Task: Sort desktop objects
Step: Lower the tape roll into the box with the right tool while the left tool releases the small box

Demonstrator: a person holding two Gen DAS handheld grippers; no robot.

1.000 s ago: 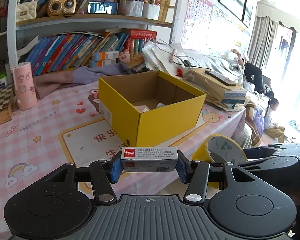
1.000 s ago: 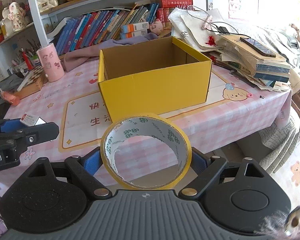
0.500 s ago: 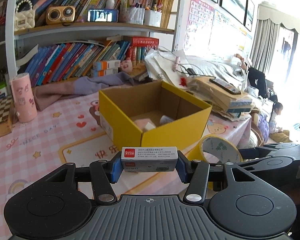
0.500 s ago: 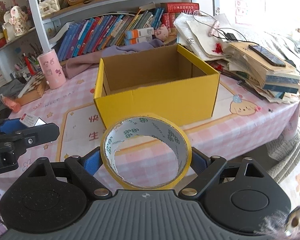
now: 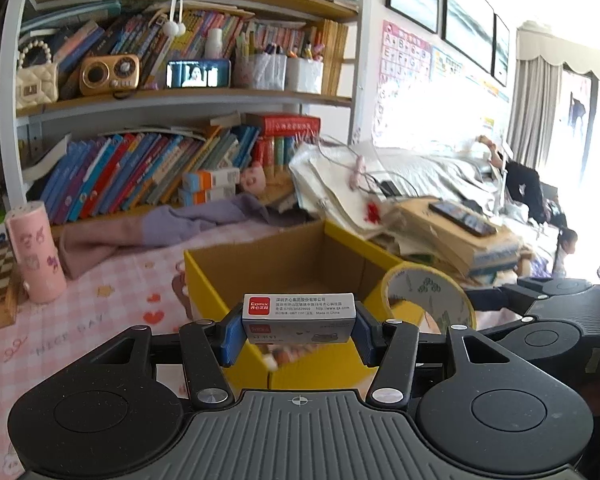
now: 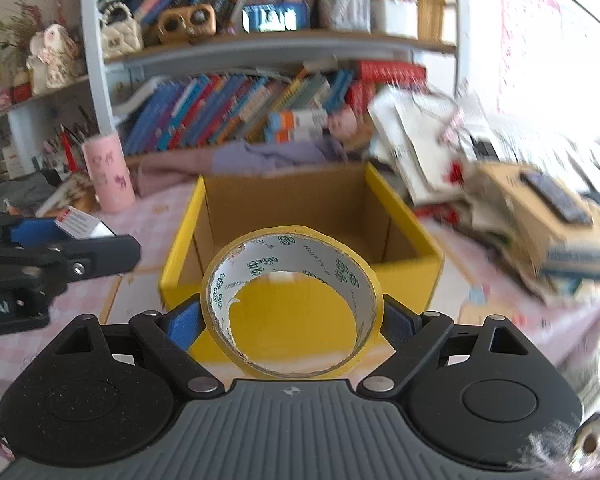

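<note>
The small staple box (image 5: 299, 317) is a white cardboard carton with a red square logo at its left end and fine black print across its top face, held level and crosswise between the blue pads of the left gripper (image 5: 299, 334), whose jaws stand at a middling width and clamp its two short ends. It hangs just in front of the near wall of the yellow box (image 5: 256, 354), at about rim height. The tape roll (image 6: 292, 304) is a broad ring of yellowish adhesive tape with a white inner core printed in green; it stands on edge, its hole facing the camera, pinched at both sides by the blue pads of the right gripper (image 6: 292, 318), whose jaws stand wide to span it. The roll sits just before the near yellow wall of the box, whose open top shows plain brown corrugated card inside, with sharp square corners and glossy yellow outer faces. The box stands on the table (image 5: 100, 316), which is covered with a pink checked cloth printed with hearts and stars, toward its right edge. A pink cylindrical cup (image 5: 36, 254) stands near the table's far left edge, and a stack of papers (image 6: 540, 232) rises beside the box at the right. The right-wrist view is blurred at its margins.
</note>
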